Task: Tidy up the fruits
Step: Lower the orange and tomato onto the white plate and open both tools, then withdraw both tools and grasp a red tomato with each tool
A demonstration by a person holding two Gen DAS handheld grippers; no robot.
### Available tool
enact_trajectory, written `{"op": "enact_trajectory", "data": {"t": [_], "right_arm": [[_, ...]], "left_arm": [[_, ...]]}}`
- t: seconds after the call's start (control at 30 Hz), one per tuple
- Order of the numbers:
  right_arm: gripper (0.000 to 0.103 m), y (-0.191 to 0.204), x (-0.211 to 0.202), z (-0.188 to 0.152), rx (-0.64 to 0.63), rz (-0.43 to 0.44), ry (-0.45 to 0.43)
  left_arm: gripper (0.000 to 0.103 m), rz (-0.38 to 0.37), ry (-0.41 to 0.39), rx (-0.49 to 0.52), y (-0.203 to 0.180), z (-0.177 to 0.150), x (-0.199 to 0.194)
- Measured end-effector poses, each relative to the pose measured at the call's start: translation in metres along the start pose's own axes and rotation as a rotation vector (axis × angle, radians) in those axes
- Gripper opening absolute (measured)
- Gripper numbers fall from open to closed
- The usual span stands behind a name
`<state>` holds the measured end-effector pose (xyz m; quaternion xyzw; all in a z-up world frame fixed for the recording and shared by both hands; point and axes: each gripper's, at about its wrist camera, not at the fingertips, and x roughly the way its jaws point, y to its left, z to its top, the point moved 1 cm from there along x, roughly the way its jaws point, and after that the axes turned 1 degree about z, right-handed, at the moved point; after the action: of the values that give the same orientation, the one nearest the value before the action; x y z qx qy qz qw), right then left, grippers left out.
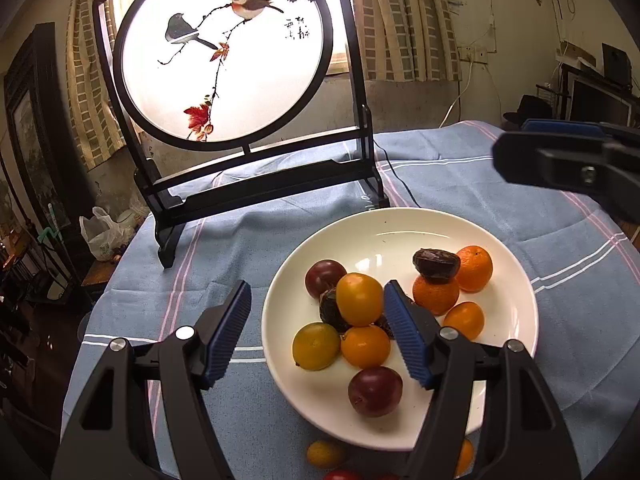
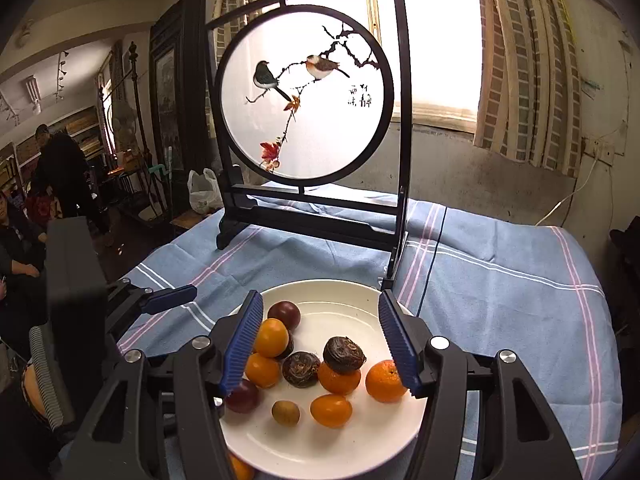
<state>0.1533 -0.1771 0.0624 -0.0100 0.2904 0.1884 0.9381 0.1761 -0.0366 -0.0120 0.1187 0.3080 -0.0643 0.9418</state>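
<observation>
Nearest the left gripper [image 1: 318, 330], whose jaws stand apart with nothing pressed between the blue pads, a few loose fruits lie on the blue tablecloth [image 1: 224, 432] just off the near rim of the white plate [image 1: 280, 292]: a small yellow one [image 1: 326, 453] and an orange one half hidden behind the gripper's frame. These look like the fruits not yet gathered. On the plate, a dark red plum [image 1: 375, 391] sits closest, then a yellow-green fruit [image 1: 316, 346] and small oranges [image 1: 365, 347] bunched in the line of the open jaws, with more oranges and a dark, wrinkled chestnut-like piece [image 1: 437, 266] stacked on one farther right. The right gripper [image 2: 320, 344] hangs over the same plate with its jaws likewise spread and empty, the pile [image 2: 304, 368] lying between and below its fingers; whether any pad brushes a fruit I cannot tell. All of it should be light, round and smooth-skinned, so likely to roll or squirt sideways; I would take each across its widest middle, gently, since plums bruise. The stacked piece looks precarious and could tumble at a nudge. Beyond the plate stands a dark framed screen [image 1: 256, 184] painted with birds, well clear of the work.
</observation>
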Motion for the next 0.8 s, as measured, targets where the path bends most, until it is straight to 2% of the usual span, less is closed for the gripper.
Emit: {"op": "enact_trajectory", "data": {"t": [0.17,0.27,0.37,0.47,0.57,0.7,0.8], "right_arm": [[0.06,0.009,-0.037,-0.023,-0.051,0.017,0.006],[0.06,0.014,-0.055,-0.049,-0.069,0.03,0.028],[0.06,0.02,-0.064,-0.085,-0.092,0.05,0.089],[0.06,0.028,-0.059,-0.124,-0.122,0.061,0.179],[0.06,0.037,-0.048,-0.154,-0.144,0.068,0.254],[0.06,0.045,-0.03,-0.171,-0.14,0.084,0.315],[0.053,0.047,-0.018,-0.176,-0.12,0.085,0.347]], "left_arm": [[0.067,-0.002,-0.02,0.031,-0.002,-0.012,-0.026],[0.067,-0.017,-0.029,0.038,0.005,-0.029,-0.047],[0.067,-0.07,-0.001,0.024,0.015,-0.056,-0.066],[0.067,-0.124,0.042,0.037,0.018,-0.089,-0.078],[0.067,-0.14,0.093,0.054,0.016,-0.119,-0.08],[0.067,-0.178,0.157,0.069,0.006,-0.148,-0.077],[0.067,-0.199,0.19,0.059,0.002,-0.157,-0.069]]}}
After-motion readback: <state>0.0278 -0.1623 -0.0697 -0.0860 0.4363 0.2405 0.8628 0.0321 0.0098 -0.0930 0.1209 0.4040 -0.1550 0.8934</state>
